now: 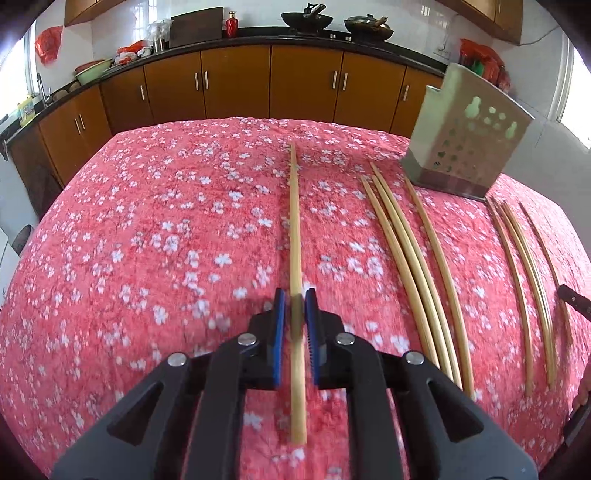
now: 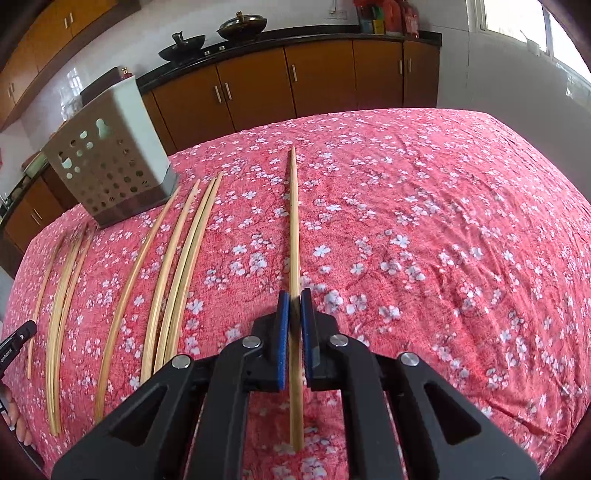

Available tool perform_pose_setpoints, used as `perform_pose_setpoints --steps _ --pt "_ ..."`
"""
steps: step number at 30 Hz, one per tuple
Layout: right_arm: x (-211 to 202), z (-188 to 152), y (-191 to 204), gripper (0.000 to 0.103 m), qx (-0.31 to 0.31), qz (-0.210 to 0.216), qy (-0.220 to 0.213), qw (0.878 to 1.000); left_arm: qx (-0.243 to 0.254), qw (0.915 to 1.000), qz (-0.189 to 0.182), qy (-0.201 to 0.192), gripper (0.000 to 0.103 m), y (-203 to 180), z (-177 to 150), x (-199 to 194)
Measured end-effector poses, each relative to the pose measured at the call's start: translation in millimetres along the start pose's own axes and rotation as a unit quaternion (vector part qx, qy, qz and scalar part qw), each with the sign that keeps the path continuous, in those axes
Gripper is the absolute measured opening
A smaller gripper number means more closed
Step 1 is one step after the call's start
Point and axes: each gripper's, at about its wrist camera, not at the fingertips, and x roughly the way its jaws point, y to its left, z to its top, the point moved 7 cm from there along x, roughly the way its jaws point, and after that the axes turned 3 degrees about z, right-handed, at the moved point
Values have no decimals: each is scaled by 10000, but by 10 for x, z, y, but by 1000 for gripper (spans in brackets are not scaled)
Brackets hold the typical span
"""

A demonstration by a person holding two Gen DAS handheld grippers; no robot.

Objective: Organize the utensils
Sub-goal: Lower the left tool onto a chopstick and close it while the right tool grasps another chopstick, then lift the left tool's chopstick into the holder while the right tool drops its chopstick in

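Each gripper has a bamboo chopstick between its blue pads. My left gripper is shut on a chopstick that points away over the pink floral cloth. My right gripper is shut on another chopstick the same way. Several loose chopsticks lie in rows between the two grippers; they also show in the right wrist view. A perforated beige utensil holder stands upright beyond them, also in the right wrist view.
The table is covered by a pink floral cloth. Kitchen counter with orange cabinets and woks runs behind the table. The other gripper's edge shows at far right and far left.
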Motion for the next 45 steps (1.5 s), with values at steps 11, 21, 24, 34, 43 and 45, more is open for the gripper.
perform_pose_setpoints --steps 11,21,24,34,43,45 --pt "-111 -65 -1 7 32 121 -10 9999 46 10000 53 18 8 12 -180 -143" --pt "-932 408 40 7 -68 401 -1280 9909 28 9946 -225 -1011 8 39 275 -853" --pt "-1062 532 41 7 -107 436 -1522 9873 -96 9905 -332 -1329 8 45 452 -1074" --pt "-1247 838 203 7 -242 475 -1937 9796 -299 9828 -205 -1812 8 114 849 -1327" --pt "-1677 1529 508 7 -372 843 -2688 9588 -112 9714 -408 -2338 8 -77 1491 -1708" --pt "-1815 1698 623 7 -406 987 -2916 9506 -111 9670 -520 -2493 8 -151 1668 -1835"
